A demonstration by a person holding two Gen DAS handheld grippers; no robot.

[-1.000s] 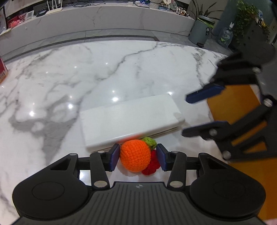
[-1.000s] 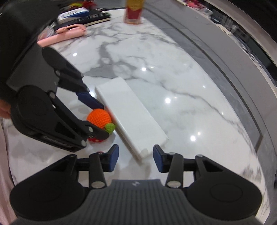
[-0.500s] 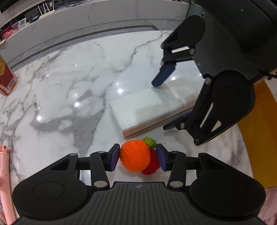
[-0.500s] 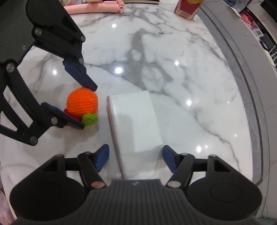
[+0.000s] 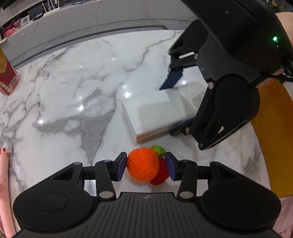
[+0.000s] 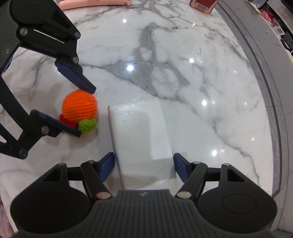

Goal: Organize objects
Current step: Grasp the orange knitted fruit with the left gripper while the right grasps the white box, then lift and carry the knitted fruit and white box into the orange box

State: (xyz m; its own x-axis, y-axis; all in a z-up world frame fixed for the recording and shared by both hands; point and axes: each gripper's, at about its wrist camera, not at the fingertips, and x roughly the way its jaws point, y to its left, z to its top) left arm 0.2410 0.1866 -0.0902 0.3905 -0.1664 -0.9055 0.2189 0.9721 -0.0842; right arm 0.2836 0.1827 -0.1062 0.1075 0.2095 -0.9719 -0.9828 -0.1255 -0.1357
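Observation:
A crocheted toy, an orange ball with small green and red parts, sits on the marble table between the fingers of my left gripper, which is shut on it. It also shows in the right wrist view. A white rectangular box lies flat beside the toy. My right gripper is open and straddles the box's near end, with a finger on each side and small gaps to the box. The same box shows in the left wrist view, partly hidden by the right gripper.
A red carton stands at the far left of the table, also seen in the right wrist view. A pink stick-like object lies at the left edge. The round table's rim curves past on the right. A yellow surface lies beyond the table.
My right gripper moved over the white box and opened wider around its near end. My left gripper stayed shut on the orange toy and did not visibly lift.

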